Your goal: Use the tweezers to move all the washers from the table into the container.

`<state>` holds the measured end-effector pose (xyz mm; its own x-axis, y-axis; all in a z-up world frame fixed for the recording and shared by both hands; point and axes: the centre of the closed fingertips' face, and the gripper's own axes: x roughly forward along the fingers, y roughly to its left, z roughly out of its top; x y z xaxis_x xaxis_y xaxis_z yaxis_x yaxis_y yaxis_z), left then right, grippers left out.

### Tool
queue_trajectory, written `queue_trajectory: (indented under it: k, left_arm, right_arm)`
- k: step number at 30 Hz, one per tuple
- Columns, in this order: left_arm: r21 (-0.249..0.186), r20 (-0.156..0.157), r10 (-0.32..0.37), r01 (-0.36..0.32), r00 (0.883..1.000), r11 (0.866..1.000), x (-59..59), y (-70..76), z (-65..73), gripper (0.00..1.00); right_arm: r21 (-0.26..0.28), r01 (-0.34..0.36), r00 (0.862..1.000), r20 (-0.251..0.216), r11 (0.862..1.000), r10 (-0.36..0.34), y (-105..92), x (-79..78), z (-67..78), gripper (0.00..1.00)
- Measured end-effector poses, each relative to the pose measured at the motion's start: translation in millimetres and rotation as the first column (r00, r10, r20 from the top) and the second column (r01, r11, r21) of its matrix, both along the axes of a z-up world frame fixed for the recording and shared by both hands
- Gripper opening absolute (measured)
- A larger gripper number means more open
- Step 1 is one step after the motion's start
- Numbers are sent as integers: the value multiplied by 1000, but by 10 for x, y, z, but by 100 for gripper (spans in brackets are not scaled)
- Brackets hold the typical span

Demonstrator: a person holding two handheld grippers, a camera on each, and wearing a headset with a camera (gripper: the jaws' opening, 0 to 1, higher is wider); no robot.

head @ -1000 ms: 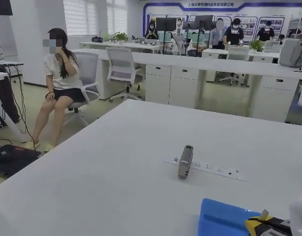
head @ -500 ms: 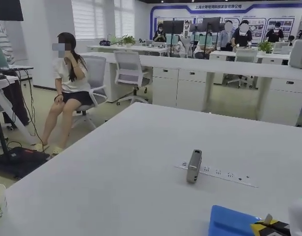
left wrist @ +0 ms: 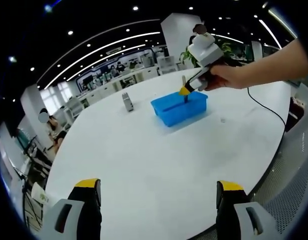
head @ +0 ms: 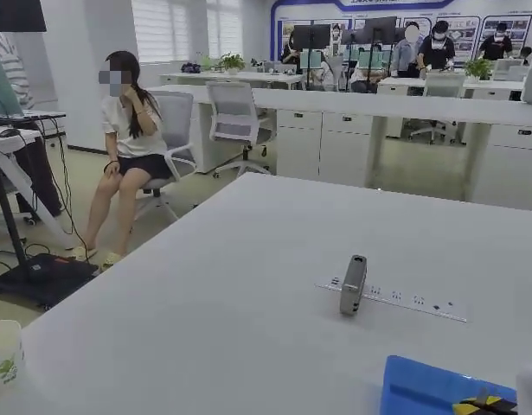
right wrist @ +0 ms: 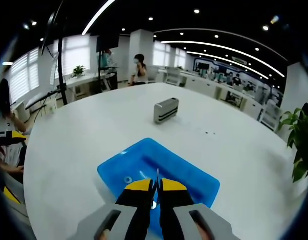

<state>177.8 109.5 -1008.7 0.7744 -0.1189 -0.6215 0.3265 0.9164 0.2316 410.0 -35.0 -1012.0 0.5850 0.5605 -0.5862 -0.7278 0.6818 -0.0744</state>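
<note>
My right gripper (right wrist: 155, 187) is shut on thin metal tweezers (right wrist: 157, 178), whose tips point down into the blue container (right wrist: 159, 167). One small washer (right wrist: 127, 179) lies on the container's floor. In the left gripper view a hand holds that right gripper (left wrist: 194, 86) over the blue container (left wrist: 179, 107). Its yellow-and-black tip (head: 482, 405) shows at the bottom right of the head view, over the container (head: 430, 389). Small dark specks (head: 413, 300) lie along a white strip on the table. My left gripper (left wrist: 158, 192) stands open, low over the near edge of the table, with nothing between its fingers.
A small grey metal box (head: 353, 284) stands on the white table (head: 205, 311) beside the strip, and shows again as the grey box (right wrist: 166, 110) beyond the container. A paper cup (head: 4, 350) sits at the table's left corner. A person (head: 127, 138) sits on a chair beyond the table.
The head camera has shifted, so the table's things sit further right in the picture and the cup has come into view. The right gripper's tip shows less at the bottom edge.
</note>
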Motion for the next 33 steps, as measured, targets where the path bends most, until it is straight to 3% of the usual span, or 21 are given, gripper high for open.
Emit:
queue_trajectory:
  k: [7,11,15,17,20,27,33]
  left_arm:
    - [1,2,7,-7,1000,1000,1,12,2,98]
    - [-8,1,-4,4,1000,1000,-3,-17,5,98]
    - [-11,10,-1,1,1000,1000,2,-15,23,99]
    - [-12,18,5,-4,1000,1000,8,-4,38,99]
    - [-9,21,10,-10,1000,1000,8,7,42,99]
    - [-15,47,22,-21,999,1000,27,28,86,99]
    - [-29,58,23,-21,998,999,34,24,105,98]
  right_arm:
    - [-12,-6,1000,5,1000,6,-11,-60,-29,1]
    - [4,-10,1000,-14,1000,10,-6,-52,-31,2]
    - [-19,-18,1000,-15,1000,18,-26,-51,-34,2]
    - [-14,-13,1000,-14,1000,12,-41,-59,25,2]
    - [40,8,1000,-20,999,-7,-65,-84,185,2]
    - [92,8,1000,16,996,-10,-168,-134,544,2]
    - [109,-2,999,37,994,-2,-274,-284,714,2]
